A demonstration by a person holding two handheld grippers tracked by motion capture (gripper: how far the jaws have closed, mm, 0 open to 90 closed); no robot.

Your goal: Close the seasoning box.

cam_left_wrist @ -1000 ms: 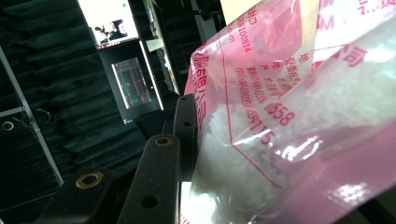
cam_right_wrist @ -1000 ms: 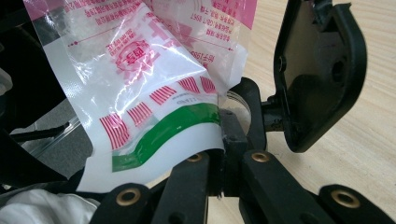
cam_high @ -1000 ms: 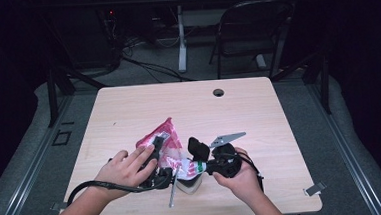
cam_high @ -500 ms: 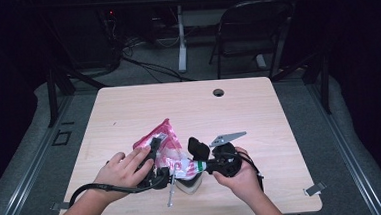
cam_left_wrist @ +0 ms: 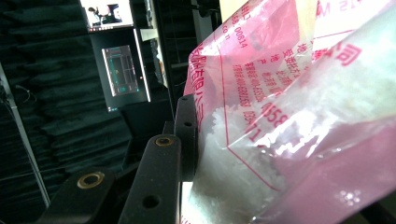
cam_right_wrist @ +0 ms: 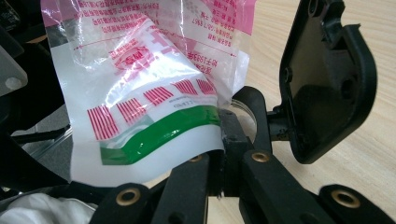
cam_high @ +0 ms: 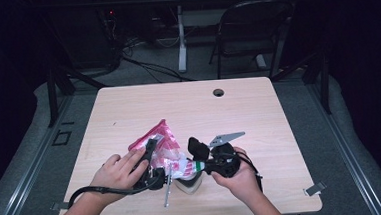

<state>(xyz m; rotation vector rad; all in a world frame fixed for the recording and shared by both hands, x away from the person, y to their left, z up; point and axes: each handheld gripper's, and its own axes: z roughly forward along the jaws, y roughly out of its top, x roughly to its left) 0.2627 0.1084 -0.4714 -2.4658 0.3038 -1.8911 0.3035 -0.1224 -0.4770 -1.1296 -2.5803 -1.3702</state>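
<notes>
- Together, both tools are gripping a pink-printed plastic bag (cam_high: 163,141) of white granules near the front edge of the desk (cam_high: 248,109), just above a white cup (cam_high: 189,183).
- Held in the person's left hand (cam_high: 117,171), the left tool (cam_high: 152,149) is clamping on the bag's pink side; in the left gripper view its black jaw is pressing against the film (cam_left_wrist: 289,121).
- Resting in the right hand (cam_high: 240,177), the right tool (cam_high: 197,148) is pinching the bag's green-striped edge (cam_right_wrist: 154,130) with its jaws together.
- Lying on the desk beside the cup, a metal spoon (cam_high: 167,189) is pointing toward the front edge.
</notes>
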